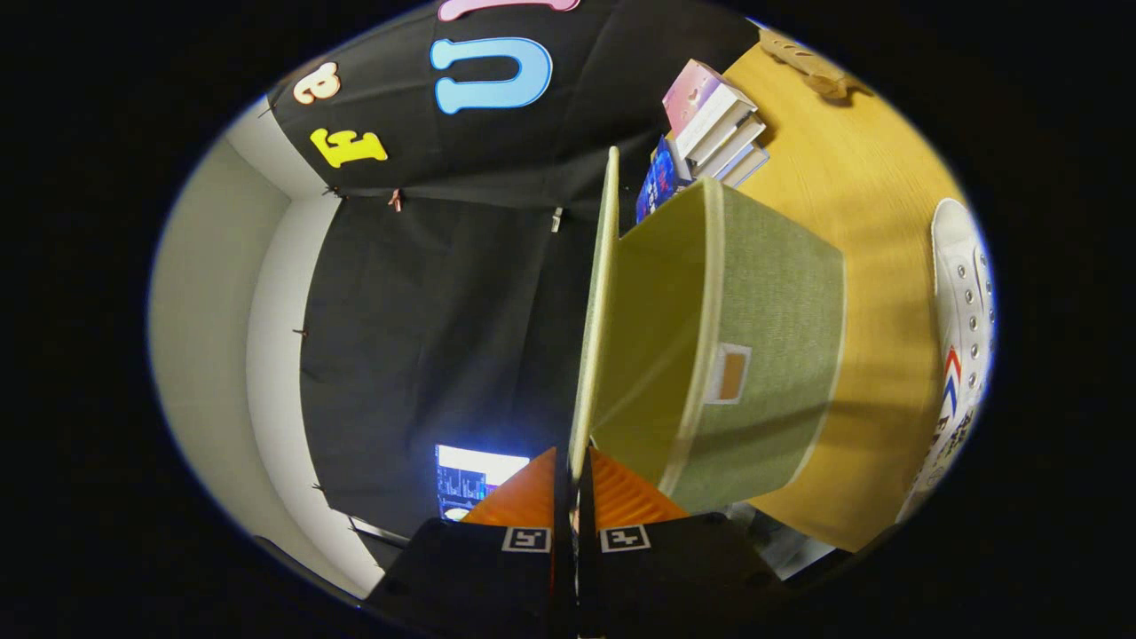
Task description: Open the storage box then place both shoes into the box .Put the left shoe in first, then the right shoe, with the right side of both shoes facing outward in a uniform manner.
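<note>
1. gripper (575, 475): its two fingers are closed on the thin edge of the storage box lid, one finger on each face, with hardly any gap between them.
2. lid (600, 302): pale green panel seen edge-on, running from between the fingertips away along the view; swung clear of the box mouth, still joined to the box at the far end.
3. storage box (772, 355): green fabric box with light trim, standing open on the wooden table (843, 177); yellowish-green inner wall visible; a small tan label patch (731, 374) on its outer side.
4. shoe (963, 328): white lace-up sneaker with metal eyelets and a red-and-blue mark, lying on the table well apart from the box, on the side away from the lid.
5. stack of books (714, 124): on the table beyond the box, near its far corner.
6. lit screen (470, 479): just beside the fingertips, against the dark booth wall.
</note>
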Motion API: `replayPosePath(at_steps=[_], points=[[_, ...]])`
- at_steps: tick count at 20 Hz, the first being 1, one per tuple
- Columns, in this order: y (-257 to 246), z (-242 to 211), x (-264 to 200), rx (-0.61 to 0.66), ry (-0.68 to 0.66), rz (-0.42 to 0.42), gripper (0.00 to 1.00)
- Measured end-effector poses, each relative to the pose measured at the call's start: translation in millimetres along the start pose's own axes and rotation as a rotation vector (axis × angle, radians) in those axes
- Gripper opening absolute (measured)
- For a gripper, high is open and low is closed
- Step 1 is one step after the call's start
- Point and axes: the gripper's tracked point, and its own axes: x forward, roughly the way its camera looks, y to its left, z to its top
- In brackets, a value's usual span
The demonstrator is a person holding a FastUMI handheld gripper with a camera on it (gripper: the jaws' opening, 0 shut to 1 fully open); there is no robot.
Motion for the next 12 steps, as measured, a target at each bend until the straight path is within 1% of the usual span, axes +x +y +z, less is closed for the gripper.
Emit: replayPosePath(at_steps=[5,7,12], points=[[45,10,23,-0.033,0.011,-0.03,0.05],[64,13,40,-0.041,0.016,-0.036,0.05],[109,10,96,-0.128,0.026,-0.074,0.06]])
